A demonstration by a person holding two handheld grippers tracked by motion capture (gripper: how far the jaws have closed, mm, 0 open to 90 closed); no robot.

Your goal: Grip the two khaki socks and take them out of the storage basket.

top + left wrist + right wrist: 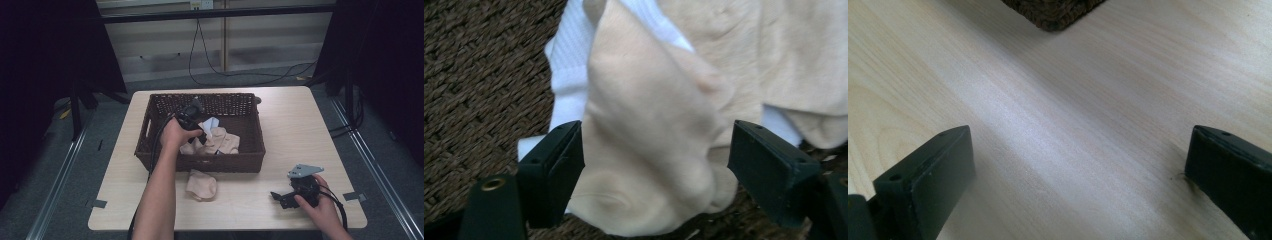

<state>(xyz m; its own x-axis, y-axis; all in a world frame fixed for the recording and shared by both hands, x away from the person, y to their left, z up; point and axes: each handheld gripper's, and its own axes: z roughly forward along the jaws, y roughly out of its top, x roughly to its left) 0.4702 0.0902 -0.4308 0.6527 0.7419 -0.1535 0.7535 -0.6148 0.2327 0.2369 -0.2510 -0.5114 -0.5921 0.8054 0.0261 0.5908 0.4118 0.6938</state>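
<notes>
Beige, soft knitted cloth (649, 150), a sock-like piece with rounded folds and a puffy lower end, lies bunched inside the dark brown woven wicker basket (150, 130) on top of a white ribbed cloth (569, 85). In the left gripper view it sits between the two black jaws of the left gripper (656, 165); those jaws are spread, the left-hand one right at the cloth's edge and the right-hand one apart from it, not pinching. In the high view that gripper (197, 107) dips into the basket's middle, over the heap of beige and white cloth.

One more beige cloth piece (202, 184) lies crumpled on the pale wooden table (300, 125), just in front of the basket's near wall.

At the table's near right corner, the right gripper (276, 197) rests low on the wood in the person's hand, its jaws spread wide with bare tabletop between them (1080, 175). A corner of the basket shows beyond it in the right gripper view.
</notes>
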